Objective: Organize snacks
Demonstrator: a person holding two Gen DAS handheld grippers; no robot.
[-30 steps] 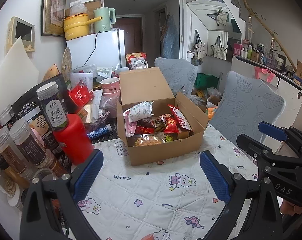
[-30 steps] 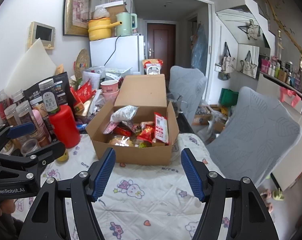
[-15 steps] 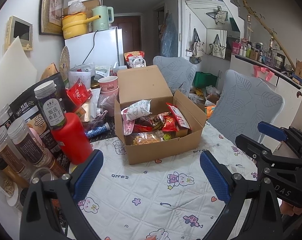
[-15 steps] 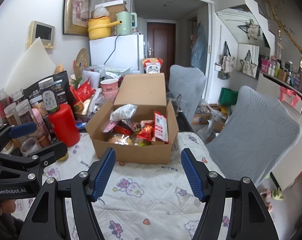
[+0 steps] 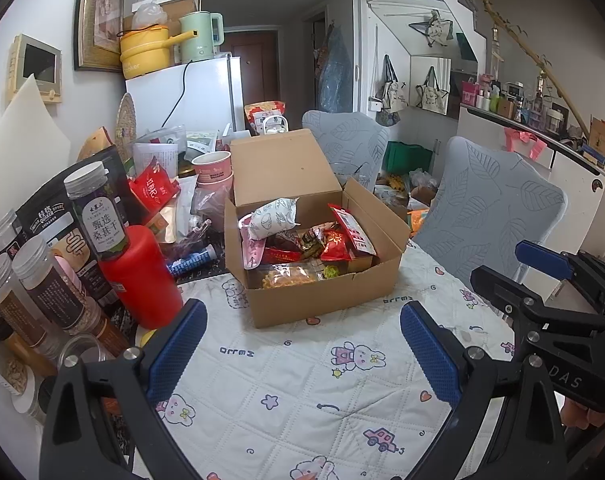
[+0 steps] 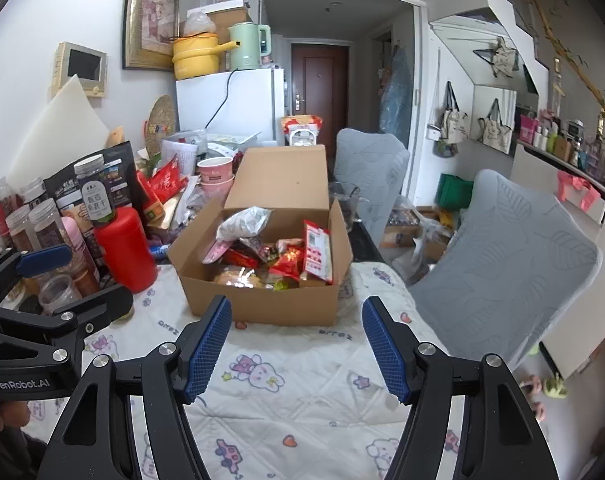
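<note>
Both claws are held wide open and empty above the quilted cloth [image 5: 302, 392], the left claw [image 5: 302, 344] and the right claw [image 6: 298, 344] side by side and each aimed at the box [image 6: 262, 300], which is seen just ahead of the fingertips and apart from them. Nothing is gripped. Inside the box, whose lid is folded back, the snacks [image 5: 302, 240] are heaped loosely: a white packet [image 5: 272, 218] is propped on top at the left, a red packet [image 6: 318, 250] stands on edge at the right, and a clear bag of yellow pieces [image 5: 288, 274] lies against the near wall. More packets and jars [image 5: 30, 292] are crowded beside a red bottle [image 5: 142, 280] to the left of the box, well within reach of the left claw. Which step is in hand cannot be settled: snacks gathered in a box would fit a sorting nearly finished as well as a box about to be emptied. For any pick, a reach forward over the near wall and a light pinch on thin, crinkly film would be called for, since such packets are judged likely to slip or crush
</note>
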